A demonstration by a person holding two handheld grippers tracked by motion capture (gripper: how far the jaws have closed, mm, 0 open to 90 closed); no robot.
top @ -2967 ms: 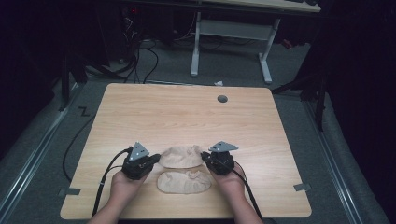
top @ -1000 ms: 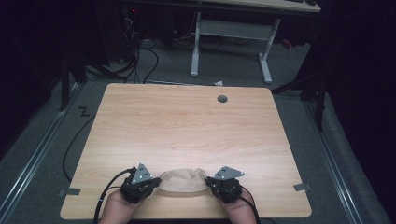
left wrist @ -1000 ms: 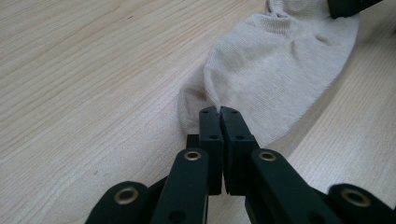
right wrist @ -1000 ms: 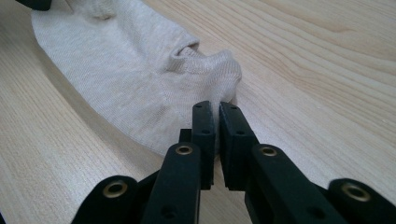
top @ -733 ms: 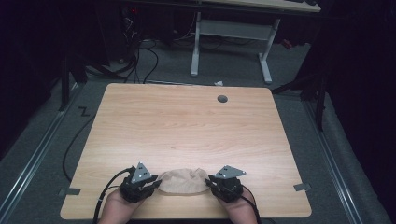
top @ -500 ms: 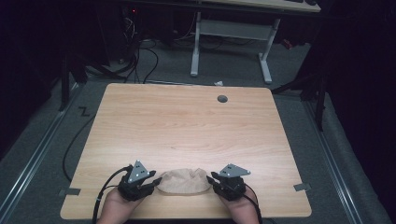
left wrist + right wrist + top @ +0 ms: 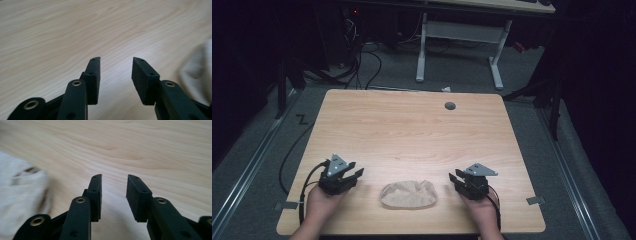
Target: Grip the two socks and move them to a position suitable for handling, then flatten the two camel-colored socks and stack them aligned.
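On the near-left of the table (image 7: 412, 130), our left gripper (image 7: 353, 173) has swung out sideways, away from the beige cloth (image 7: 408, 194) it was pinching a second ago. Its jaws have just been opening and stand apart now, with bare wood between them in the left gripper view and the cloth (image 7: 200, 72) off at the right edge. At centre, near the front edge, the cloth lies folded into a small oval bundle, touched by nothing. Over on the right, our right gripper (image 7: 458, 178) has pulled away too; its jaws have also just been opening, nothing between them, the cloth (image 7: 22, 195) off to its left. We'd judge that as a release: this fold is finished and set down. No containers on the table, just a dark grommet (image 7: 450, 105) at the far edge.
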